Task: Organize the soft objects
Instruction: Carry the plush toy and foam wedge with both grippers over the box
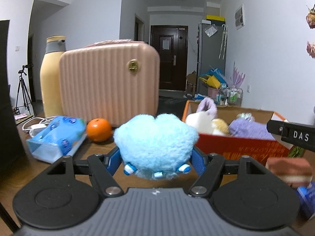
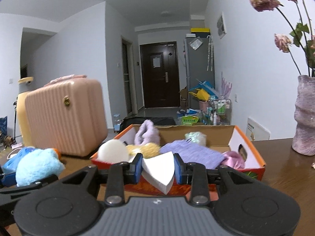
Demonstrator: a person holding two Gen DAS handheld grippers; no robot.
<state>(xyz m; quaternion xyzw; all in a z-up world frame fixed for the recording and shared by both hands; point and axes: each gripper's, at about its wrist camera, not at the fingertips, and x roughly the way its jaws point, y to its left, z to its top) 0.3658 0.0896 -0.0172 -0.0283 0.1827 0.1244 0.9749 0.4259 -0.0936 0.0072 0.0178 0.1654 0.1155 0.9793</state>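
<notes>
On the left of the worktop point(image 1: 94, 149), a tissue pack point(image 1: 57, 135) and an orange point(image 1: 99, 129) are lying before a pink case point(image 1: 108, 86). The left hand-held gripper point(image 1: 155, 157) is clamping a fluffy blue plush point(image 1: 155, 145) between its blue pads, just beside the orange cardboard box point(image 2: 254, 149). The right hand-held gripper point(image 2: 158, 167) is pinching a white wedge-shaped sponge point(image 2: 159, 172) narrowly, at the box's near wall. The box is holding purple, white and yellow soft items. A vase point(image 2: 305, 116) is standing far right.
</notes>
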